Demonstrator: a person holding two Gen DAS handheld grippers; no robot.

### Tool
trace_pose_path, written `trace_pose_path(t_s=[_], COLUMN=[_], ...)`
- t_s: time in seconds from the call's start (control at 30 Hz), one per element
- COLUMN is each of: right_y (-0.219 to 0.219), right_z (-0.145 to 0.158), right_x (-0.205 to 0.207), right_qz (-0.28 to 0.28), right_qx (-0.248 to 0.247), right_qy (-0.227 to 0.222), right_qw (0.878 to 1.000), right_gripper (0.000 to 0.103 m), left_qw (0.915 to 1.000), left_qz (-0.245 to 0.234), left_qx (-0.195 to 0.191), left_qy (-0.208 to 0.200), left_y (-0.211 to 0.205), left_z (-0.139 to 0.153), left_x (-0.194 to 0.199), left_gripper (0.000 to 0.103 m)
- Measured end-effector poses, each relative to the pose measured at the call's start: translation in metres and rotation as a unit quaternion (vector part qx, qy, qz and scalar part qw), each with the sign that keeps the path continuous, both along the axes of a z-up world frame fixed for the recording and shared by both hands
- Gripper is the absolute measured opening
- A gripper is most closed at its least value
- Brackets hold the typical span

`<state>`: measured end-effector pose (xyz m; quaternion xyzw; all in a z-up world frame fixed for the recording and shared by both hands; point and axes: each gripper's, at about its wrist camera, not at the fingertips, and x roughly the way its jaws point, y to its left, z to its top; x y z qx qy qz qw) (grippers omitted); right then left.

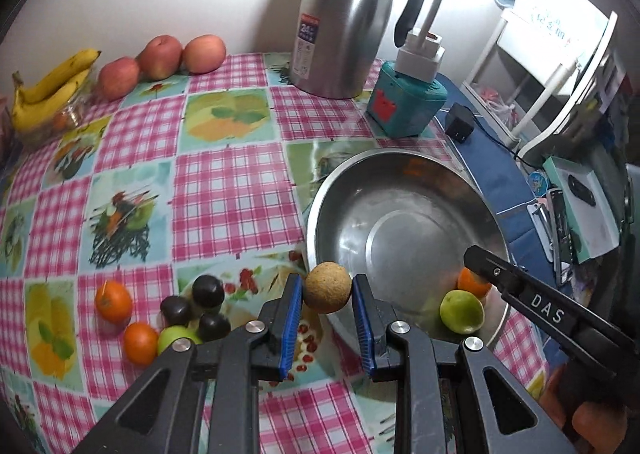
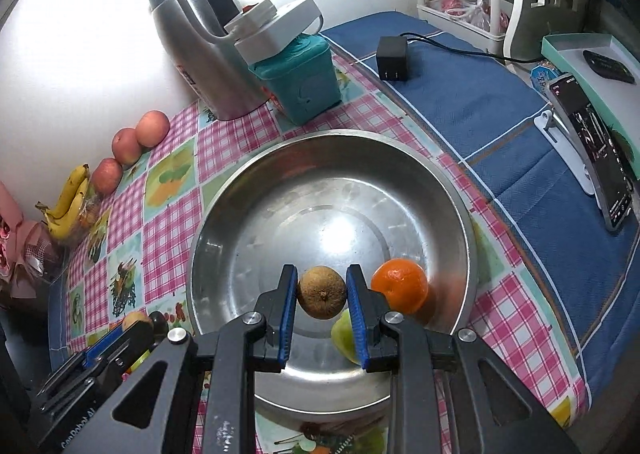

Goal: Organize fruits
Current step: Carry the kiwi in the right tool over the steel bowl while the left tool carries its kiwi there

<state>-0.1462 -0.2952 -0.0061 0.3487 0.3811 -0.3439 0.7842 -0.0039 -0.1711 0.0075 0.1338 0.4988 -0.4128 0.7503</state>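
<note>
My left gripper [image 1: 327, 286] is shut on a round tan fruit [image 1: 328, 288], held over the near-left rim of the steel bowl [image 1: 400, 190]. My right gripper [image 2: 322, 286] is shut on a brown round fruit [image 2: 322, 298] over the bowl [image 2: 280, 194]. Inside the bowl lie an orange [image 2: 400, 290] and a green fruit [image 2: 345, 334]. Left of the bowl on the cloth sit two oranges [image 1: 113, 301], three dark fruits [image 1: 208, 290] and a green fruit [image 1: 176, 338]. In the left wrist view a black finger of the right gripper [image 1: 492, 270] reaches over the bowl's right side.
Three apples [image 1: 160, 56] and bananas [image 1: 52, 88] line the back wall. A steel jug [image 1: 344, 22] and a teal box [image 1: 408, 102] with a lamp stand behind the bowl. On the blue cloth to the right are a charger [image 2: 394, 58], a phone on a stand [image 2: 596, 150] and a white rack [image 2: 460, 14].
</note>
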Motion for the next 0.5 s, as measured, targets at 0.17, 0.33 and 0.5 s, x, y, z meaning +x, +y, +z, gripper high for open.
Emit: trace_pose_path(t_s=[0.17,0.33,0.5], right_y=[-0.001,-0.003,-0.004], right_z=[-0.004,-0.012,-0.018], right_x=[0.005,0.009,0.01], right_qz=[0.005,0.01,0.009], right_qx=[0.001,0.011,0.015], right_qy=[0.005,0.007,0.017], right_qw=[1.0,1.0,1.0], right_gripper=[0.026,0.026,0.026], left_qw=[0.9999,0.9996,0.9992], left_qz=[-0.008,-0.021,-0.029], left_qx=[0.002,0.008,0.02], left_qy=[-0.011,-0.018,-0.02], left_y=[-0.011,-0.022,-0.03], left_z=[-0.008,-0.018,-0.027], left_x=[0.0,-0.006,-0.01], left_gripper=[0.027,0.027,0.027])
